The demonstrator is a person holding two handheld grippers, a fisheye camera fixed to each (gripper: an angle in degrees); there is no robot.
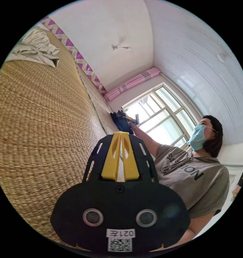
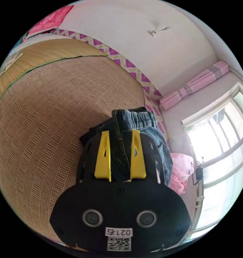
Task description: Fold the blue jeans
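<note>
The surface is a broad woven straw mat (image 1: 43, 113), tan and ribbed, spread flat. In the left gripper view it runs away from the camera toward a white wall (image 1: 105, 29) trimmed along its foot with a purple-and-cream zigzag border (image 1: 81, 57). A crumpled beige garment (image 1: 36, 48) lies on the mat at its far end, well apart from everything else. A rolled pink curtain (image 1: 133, 82) hangs above a large bright window (image 1: 159, 118), and the ceiling (image 1: 202, 70) is white and panelled.

The left gripper (image 1: 120, 134) hovers over the mat with its yellow jaws drawn together at the tips, only a thin slit between them, and nothing held. Beyond it the dark blue jeans (image 1: 120, 119) sit bunched on the mat near the window, with the right gripper (image 1: 132, 118) at them. A person in a grey printed top (image 1: 191, 177) stands beside the mat, one arm reaching to the jeans.

In the right gripper view the right gripper (image 2: 120, 134) has its yellow jaws spread apart, and the jeans (image 2: 143, 123) lie between and beyond them, elastic waistband uppermost, a fold of denim running down the gap. I cannot tell whether either jaw touches the cloth. A second, more golden mat (image 2: 40, 53) adjoins the first along a green edge. A pink plastic bag (image 2: 180, 169) sits near the wall just beside the jeans, under the window (image 2: 221, 150).
</note>
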